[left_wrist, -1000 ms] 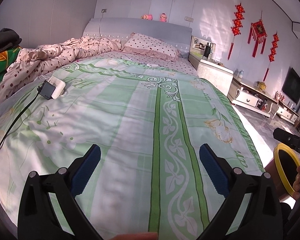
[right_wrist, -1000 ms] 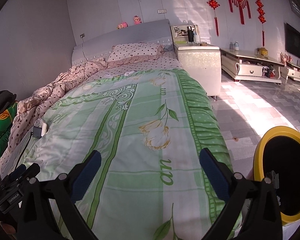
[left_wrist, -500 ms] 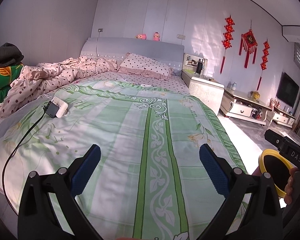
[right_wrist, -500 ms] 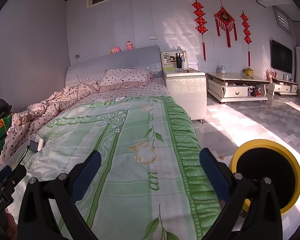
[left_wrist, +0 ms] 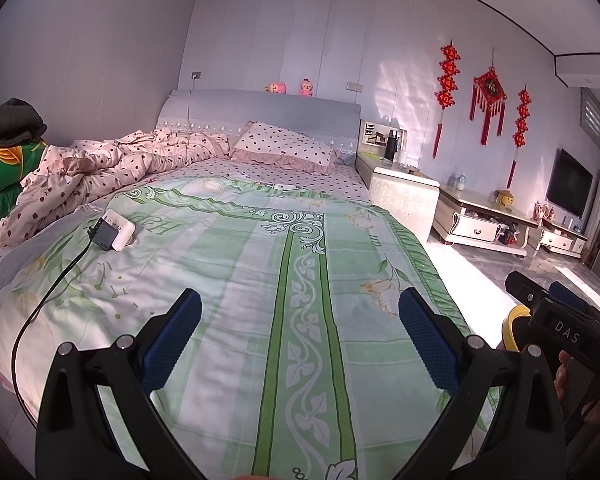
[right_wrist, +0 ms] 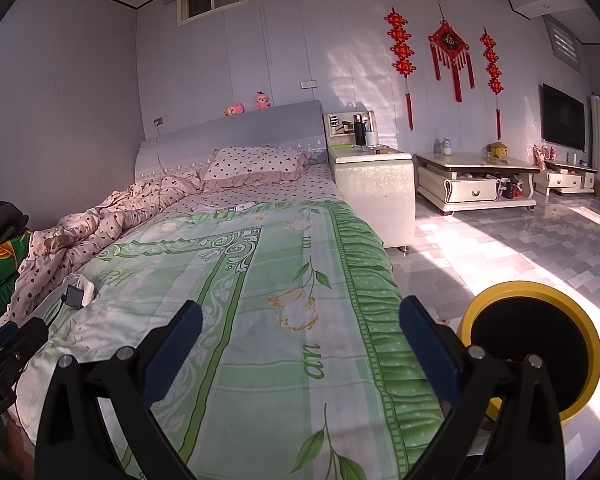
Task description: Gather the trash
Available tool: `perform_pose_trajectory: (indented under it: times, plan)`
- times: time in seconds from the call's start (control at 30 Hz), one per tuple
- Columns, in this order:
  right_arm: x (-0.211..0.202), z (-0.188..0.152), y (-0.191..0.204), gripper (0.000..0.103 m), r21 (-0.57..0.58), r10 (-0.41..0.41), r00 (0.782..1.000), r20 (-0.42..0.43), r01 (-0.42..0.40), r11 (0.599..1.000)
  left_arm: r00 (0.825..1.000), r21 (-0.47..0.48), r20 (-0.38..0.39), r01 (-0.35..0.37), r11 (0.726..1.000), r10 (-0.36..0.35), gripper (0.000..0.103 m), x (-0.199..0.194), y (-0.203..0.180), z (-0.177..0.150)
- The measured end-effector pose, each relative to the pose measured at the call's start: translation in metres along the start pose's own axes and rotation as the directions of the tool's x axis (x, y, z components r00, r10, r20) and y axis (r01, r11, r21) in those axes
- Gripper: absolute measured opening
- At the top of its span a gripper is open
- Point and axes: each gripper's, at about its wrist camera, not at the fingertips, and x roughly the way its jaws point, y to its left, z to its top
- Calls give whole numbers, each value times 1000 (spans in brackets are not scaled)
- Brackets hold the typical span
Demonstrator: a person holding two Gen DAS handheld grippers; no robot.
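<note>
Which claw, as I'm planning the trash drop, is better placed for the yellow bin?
Right. The yellow bin stands on the floor just beyond the right claw, off the bed edge. From the left claw only a sliver of it shows, past the other claw. Both claws are open, empty.

Bedroom, foot-of-bed viewpoint: bed to the left, open floor to the right.

Bedspread covers the near part of the bed; pillow lies at the far end against the headboard, with two small toys on top of the headboard. Crumpled quilt lies along the bed's left side; power strip rests on the bedspread near it, its cable running off the near left edge. Nightstand stands just right of the bed's head, low cabinet further right along the wall, wall hangings above. Bin stands on the floor beside the bed's near right corner.
</note>
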Motion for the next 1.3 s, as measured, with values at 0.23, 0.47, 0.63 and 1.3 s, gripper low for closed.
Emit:
perform_pose_trajectory:
  times: [0.23,0.47,0.63,1.3]
  plan:
    - [-3,-3,-2,95,13,-3,1000,-2,3,1000,1000,1,-17,25,1000,-25,95,0,-4,-4]
    - [-2,-4,-4,95,15,-12,1000,-8,12,1000,999,-3,-18,36,999,-36,95,-3,-7,-5]
    - [-2,-6,-4,95,13,-16,1000,-15,16,1000,999,-4,-18,40,999,-40,95,-4,-7,-5]
    - [4,-11,-6,95,24,-19,999,-38,20,1000,998,-21,-31,58,998,-59,95,-3,-6,-5]
